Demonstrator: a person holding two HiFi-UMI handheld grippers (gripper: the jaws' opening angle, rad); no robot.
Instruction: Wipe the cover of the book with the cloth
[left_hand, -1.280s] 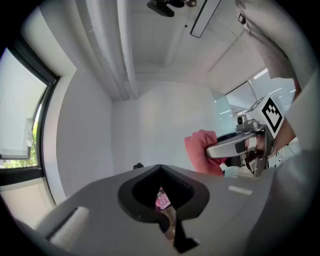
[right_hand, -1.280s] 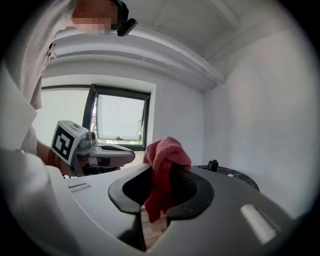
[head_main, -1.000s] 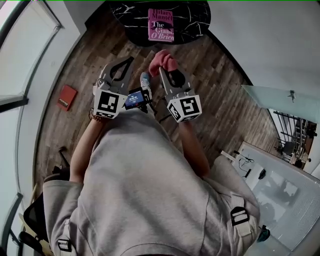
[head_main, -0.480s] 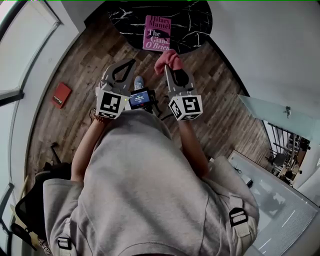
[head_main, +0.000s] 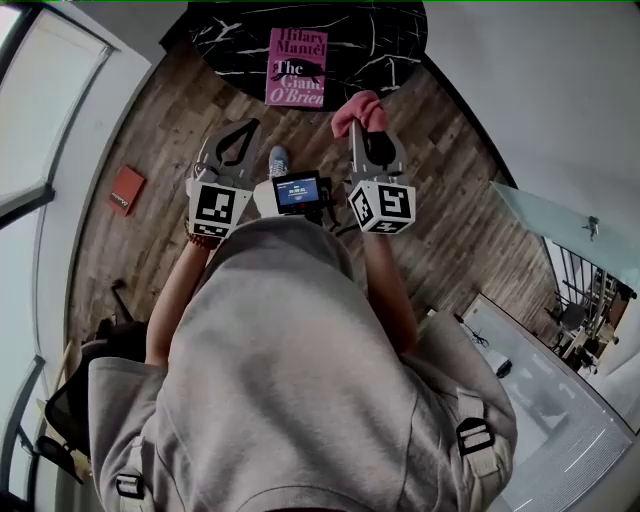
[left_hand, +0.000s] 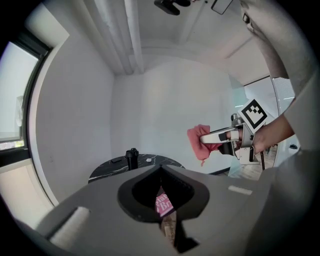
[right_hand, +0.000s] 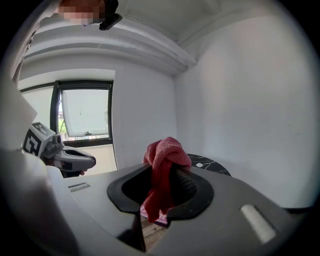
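A pink book (head_main: 296, 67) lies face up on a round black marble table (head_main: 385, 40) ahead of me. My right gripper (head_main: 362, 122) is held over the wood floor just short of the table's edge, shut on a bunched pink cloth (head_main: 358, 110). In the right gripper view the cloth (right_hand: 162, 162) bulges up from between the jaws of the right gripper (right_hand: 159, 172) and hangs below them. My left gripper (head_main: 248, 128) is level with it to the left, shut and holding nothing. Through the opening behind the left gripper (left_hand: 161, 168) a sliver of the book (left_hand: 163, 204) shows.
A red flat object (head_main: 127, 190) lies on the wood floor at the left, near the window wall. A small black upright object (left_hand: 131, 157) stands on the table. A glass-topped table (head_main: 570, 225) is at the right. A small screen (head_main: 298, 190) sits at my chest.
The table and book have come closer and further into view. My right gripper with the cloth has shifted right and nearer the table's edge; the left gripper stays shut.
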